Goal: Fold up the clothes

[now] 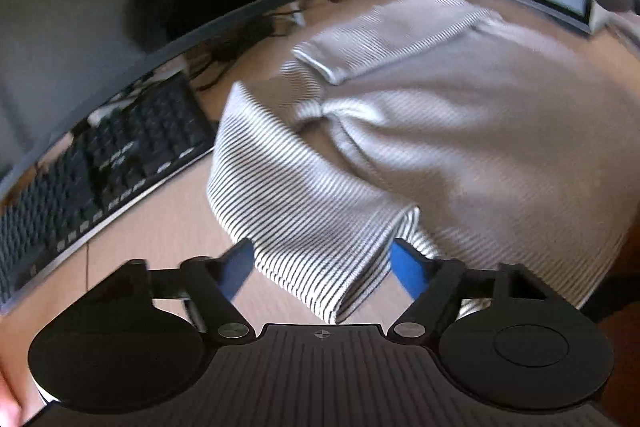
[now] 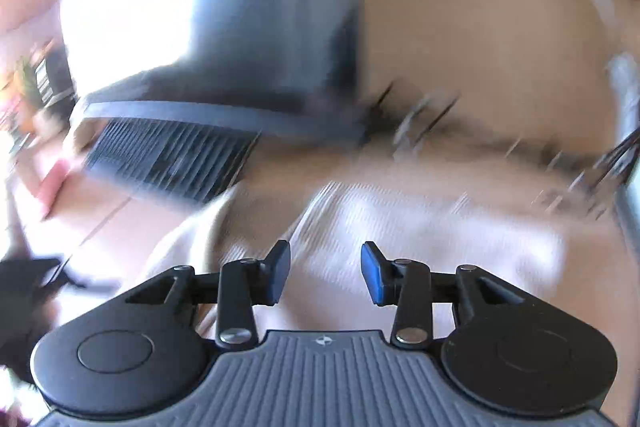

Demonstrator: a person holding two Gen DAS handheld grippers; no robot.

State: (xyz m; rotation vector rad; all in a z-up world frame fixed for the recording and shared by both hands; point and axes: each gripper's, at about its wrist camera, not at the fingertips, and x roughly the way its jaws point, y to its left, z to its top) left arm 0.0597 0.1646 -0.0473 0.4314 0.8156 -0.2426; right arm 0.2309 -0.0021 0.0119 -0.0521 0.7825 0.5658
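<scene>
Left gripper [image 1: 322, 267] has its blue pads spread wide, straddling the nearest folded corner of the beige, finely black-striped knit garment [image 1: 400, 147] without pinching it. That garment lies crumpled on the light wooden desk [image 1: 168, 227], stretching away ahead and to the right, just beside a black keyboard [image 1: 104, 167]. Right gripper [image 2: 325, 277], also spread and holding nothing, hovers tilted above the blurred cloth; the left looks nearer to a grasp.

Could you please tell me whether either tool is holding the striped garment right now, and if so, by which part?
Neither. The left tool is open, its fingers astride the striped garment's near corner; the right tool is open above it.
</scene>
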